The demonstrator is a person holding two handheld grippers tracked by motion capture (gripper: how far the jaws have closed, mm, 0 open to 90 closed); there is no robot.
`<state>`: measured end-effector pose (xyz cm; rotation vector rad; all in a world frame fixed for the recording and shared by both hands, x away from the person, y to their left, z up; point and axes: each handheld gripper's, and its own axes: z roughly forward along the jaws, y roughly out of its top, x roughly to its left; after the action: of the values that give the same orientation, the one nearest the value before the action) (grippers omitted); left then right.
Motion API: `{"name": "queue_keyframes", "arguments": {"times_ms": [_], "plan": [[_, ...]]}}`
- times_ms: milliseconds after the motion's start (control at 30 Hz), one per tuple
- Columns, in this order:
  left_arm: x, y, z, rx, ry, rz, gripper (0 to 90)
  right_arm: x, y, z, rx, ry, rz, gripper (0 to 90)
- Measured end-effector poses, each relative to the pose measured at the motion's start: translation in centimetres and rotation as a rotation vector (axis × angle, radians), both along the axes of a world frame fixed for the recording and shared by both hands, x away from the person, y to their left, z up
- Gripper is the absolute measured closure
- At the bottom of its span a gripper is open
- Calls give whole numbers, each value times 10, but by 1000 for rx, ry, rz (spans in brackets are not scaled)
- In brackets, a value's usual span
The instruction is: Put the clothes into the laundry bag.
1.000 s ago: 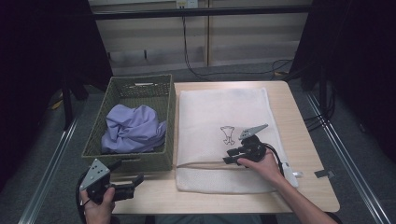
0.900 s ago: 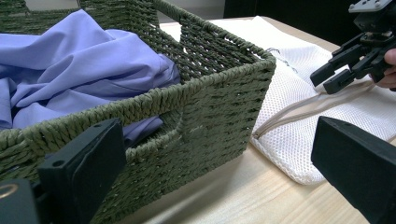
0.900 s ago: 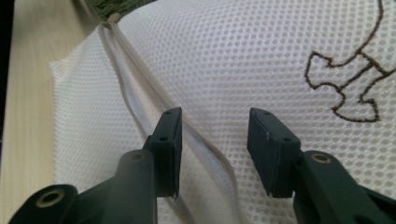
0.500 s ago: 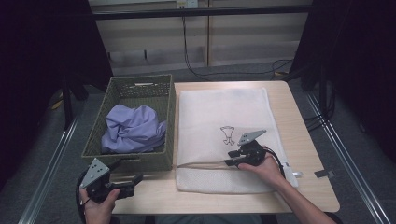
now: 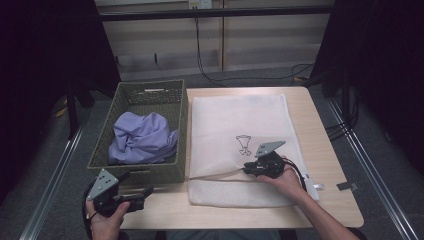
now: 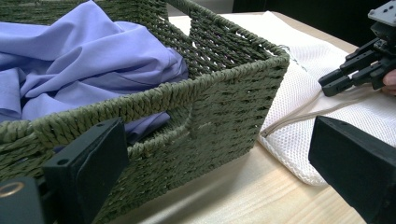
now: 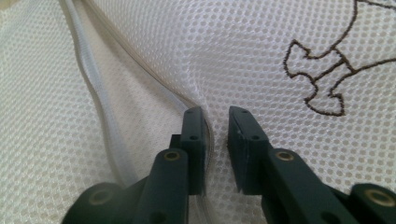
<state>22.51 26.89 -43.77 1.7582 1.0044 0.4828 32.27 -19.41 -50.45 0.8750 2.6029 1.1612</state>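
Jaws of the right gripper (image 7: 215,116) have just been closing around the upper lip of the zip opening (image 7: 154,88), a narrow gap left and the mesh edge between them, apparently to lift it and widen the mouth. Laid flat on the table (image 5: 330,150), the white mesh laundry bag (image 5: 240,120) (a small brown emblem stitched on top) sits just beside the green woven basket (image 5: 150,172) holding a crumpled lilac garment (image 5: 142,140). At the near-left table edge the left gripper (image 6: 219,154) waits wide open, empty.
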Motion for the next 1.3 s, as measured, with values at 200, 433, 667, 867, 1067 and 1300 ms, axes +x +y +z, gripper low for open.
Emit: {"name": "queue_keyframes", "arguments": {"times_ms": [200, 433, 667, 867, 1067, 1300], "plan": [[0, -1, 1, 2, -2, -2, 47, 1, 2, 1, -15, 3, -4, 810], [0, -1, 1, 1, -3, -10, 47, 4, 5, 4, -31, 31, -12, 862], [0, 0, 1, 7, -3, -8, 47, 11, 5, 3, -5, 74, -79, 883], [1, -1, 1, 6, 0, -13, 51, 11, 8, 5, -27, 66, -92, 888], [1, -1, 0, 8, -1, -18, 51, 12, 6, 5, 6, 100, -122, 894], [1, -2, 0, 10, -3, -26, 52, 11, 1, 6, 91, 151, -136, 898]]}}
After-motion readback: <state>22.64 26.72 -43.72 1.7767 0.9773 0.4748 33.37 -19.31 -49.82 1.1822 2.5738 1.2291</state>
